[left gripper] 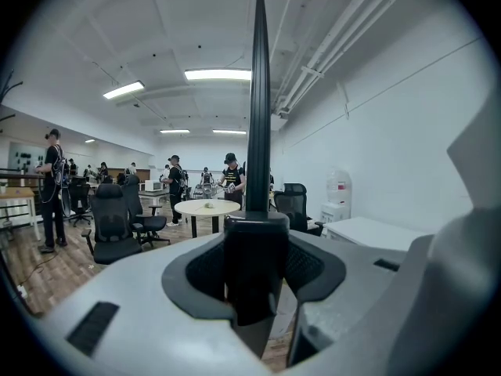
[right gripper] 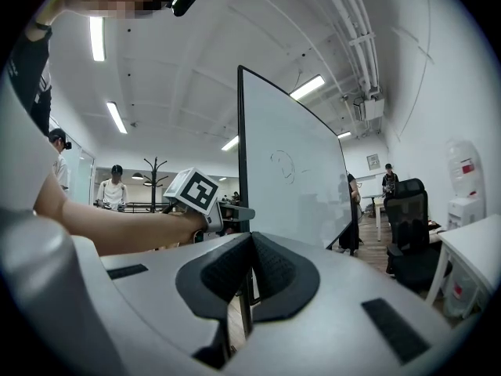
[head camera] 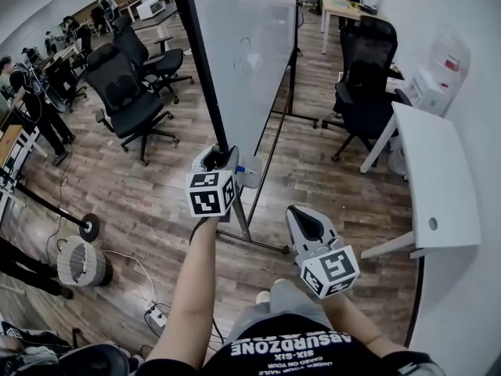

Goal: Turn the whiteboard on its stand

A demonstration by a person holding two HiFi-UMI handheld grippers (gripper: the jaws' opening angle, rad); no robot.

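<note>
The whiteboard (head camera: 243, 45) stands on its wheeled metal stand (head camera: 266, 245) just ahead of me, its black-framed near edge (head camera: 205, 61) running down toward my left gripper (head camera: 217, 159). In the left gripper view that black edge (left gripper: 258, 92) rises straight up from between the pads, and the left gripper (left gripper: 257, 265) is shut on it. My right gripper (head camera: 301, 214) hangs lower and to the right, apart from the board, its jaws together and empty. In the right gripper view the board face (right gripper: 290, 178) shows faint scribbles behind the right gripper (right gripper: 250, 249).
Black office chairs stand at the left (head camera: 125, 92) and the right (head camera: 368, 77). A white desk (head camera: 434, 178) runs along the right wall. A round ribbed basket (head camera: 78, 261) and a power strip (head camera: 156, 316) lie on the wooden floor. People work at the far left.
</note>
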